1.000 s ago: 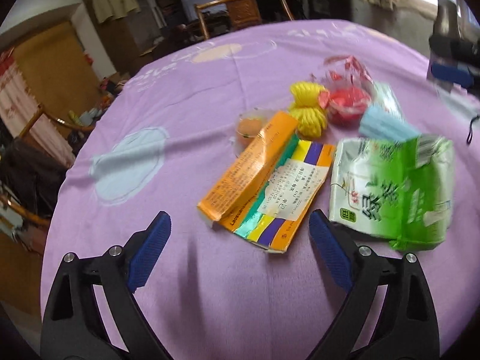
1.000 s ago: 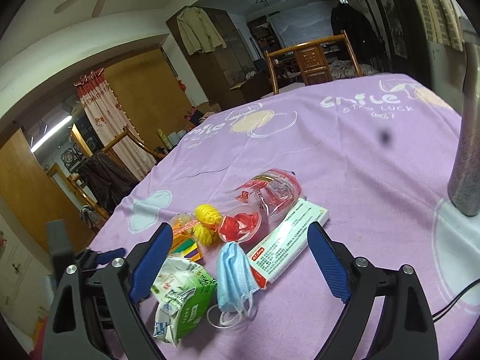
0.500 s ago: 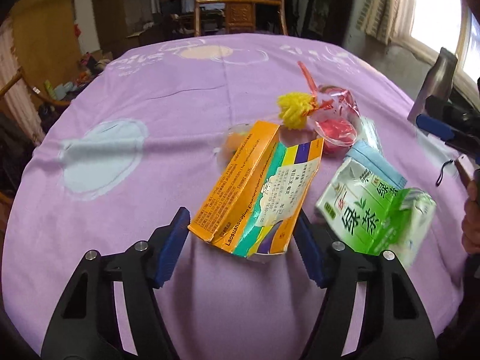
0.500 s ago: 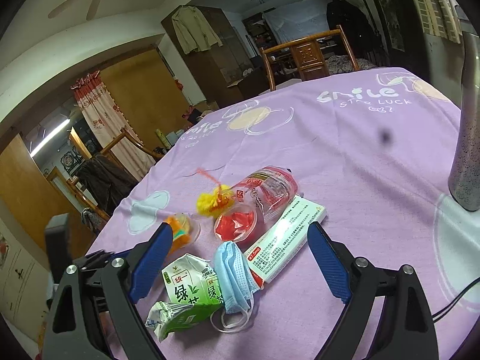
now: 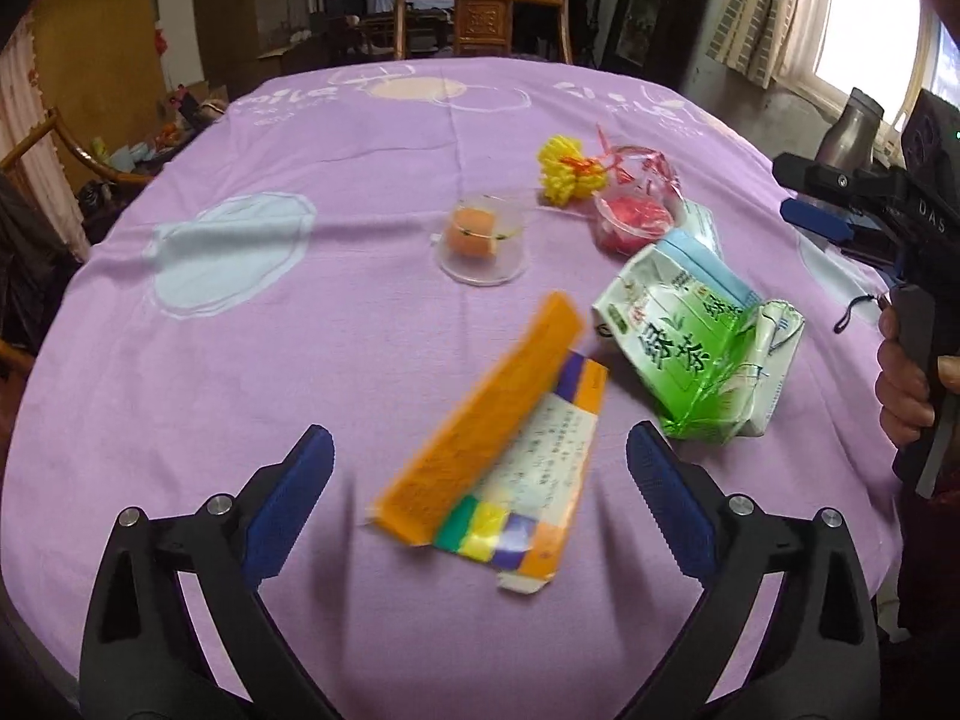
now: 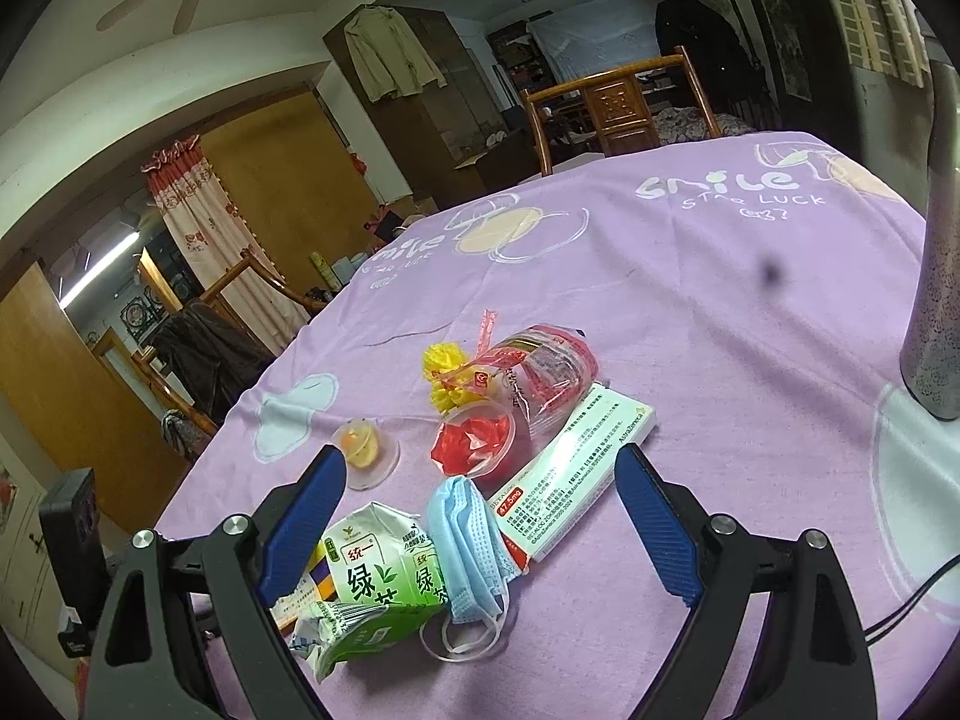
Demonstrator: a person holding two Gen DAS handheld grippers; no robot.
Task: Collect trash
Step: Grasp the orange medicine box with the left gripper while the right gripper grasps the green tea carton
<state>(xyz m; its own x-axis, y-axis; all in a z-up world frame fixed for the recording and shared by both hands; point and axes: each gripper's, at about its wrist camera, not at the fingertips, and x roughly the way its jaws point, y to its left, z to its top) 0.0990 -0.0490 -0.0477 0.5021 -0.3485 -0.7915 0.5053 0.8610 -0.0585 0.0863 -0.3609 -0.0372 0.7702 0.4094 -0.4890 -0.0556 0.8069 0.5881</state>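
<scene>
Trash lies on the purple tablecloth [image 5: 300, 360]. An orange flattened box [image 5: 498, 450] lies just ahead of my open, empty left gripper [image 5: 480, 492]. A crushed green tea carton [image 5: 702, 354] lies to its right. A clear cup with orange inside [image 5: 483, 237], a yellow foam net [image 5: 564, 177] and a red-filled cup [image 5: 633, 222] lie farther off. My right gripper [image 6: 480, 510] is open and empty over a blue face mask [image 6: 468, 540], the green carton [image 6: 378, 588] and a white medicine box [image 6: 570, 474].
A metal flask [image 6: 939, 300] stands at the table's right side. A wooden chair [image 5: 480, 24] is at the far edge. The right gripper's body and the holding hand [image 5: 900, 276] show at the right of the left wrist view.
The left gripper closed on the orange box and lifted it half a second ago; now it is open wide and the box, blurred, is back on the cloth. The right gripper stayed put.
</scene>
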